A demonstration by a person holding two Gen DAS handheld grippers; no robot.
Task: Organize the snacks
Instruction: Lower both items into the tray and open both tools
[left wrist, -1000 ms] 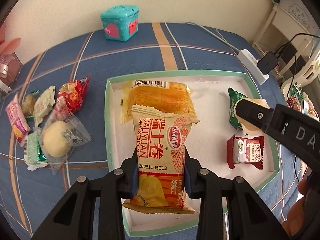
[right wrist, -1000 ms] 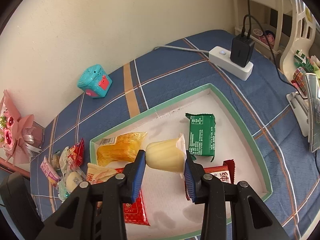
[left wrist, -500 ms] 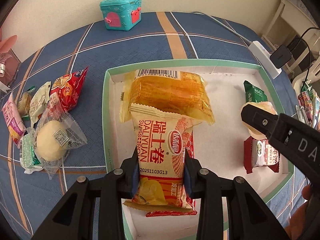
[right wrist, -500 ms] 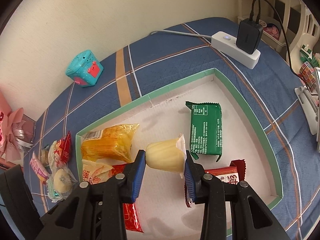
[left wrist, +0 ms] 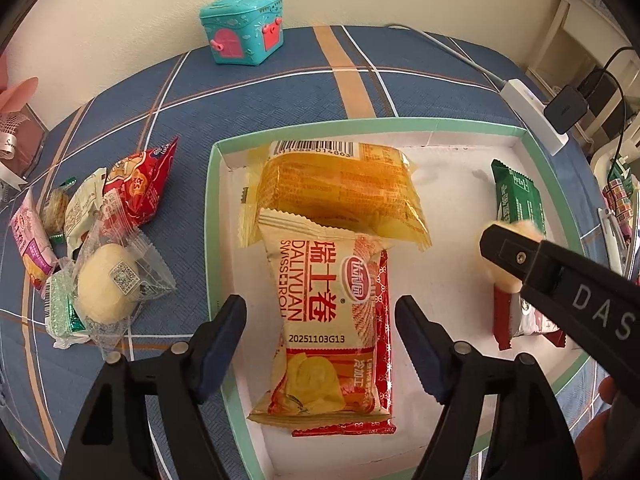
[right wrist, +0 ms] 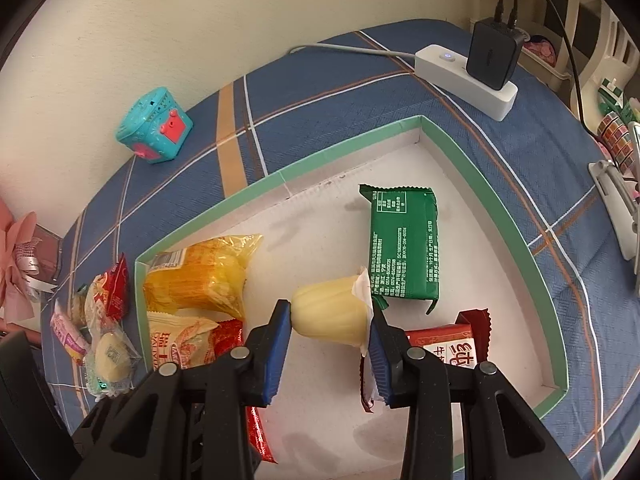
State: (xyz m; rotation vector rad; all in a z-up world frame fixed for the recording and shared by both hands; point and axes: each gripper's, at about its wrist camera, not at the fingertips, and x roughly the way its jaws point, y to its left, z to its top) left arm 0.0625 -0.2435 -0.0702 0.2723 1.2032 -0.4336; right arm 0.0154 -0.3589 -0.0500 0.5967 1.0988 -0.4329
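A white tray with a green rim [left wrist: 360, 126] [right wrist: 352, 142] lies on the blue plaid cloth. My left gripper [left wrist: 320, 330] is open, its fingers on either side of a beige Swiss-roll pack [left wrist: 324, 312] that lies on a red pack [left wrist: 385, 320] in the tray, below a yellow cake pack [left wrist: 340, 188]. My right gripper [right wrist: 330, 322] is shut on a pale yellow jelly cup [right wrist: 332, 316] and holds it above the tray, near a green pack [right wrist: 404, 240] and a red pack [right wrist: 452, 350].
Several loose snacks [left wrist: 92, 240] lie on the cloth left of the tray. A teal toy box [left wrist: 244, 28] stands by the wall. A white power strip with a black charger [right wrist: 472, 68] lies at the back right. A pink bouquet [right wrist: 20, 260] is at far left.
My left gripper has opened and let go of the Swiss-roll pack, which now rests in the tray. My right gripper has kept hold of the jelly cup and moved lower over the tray.
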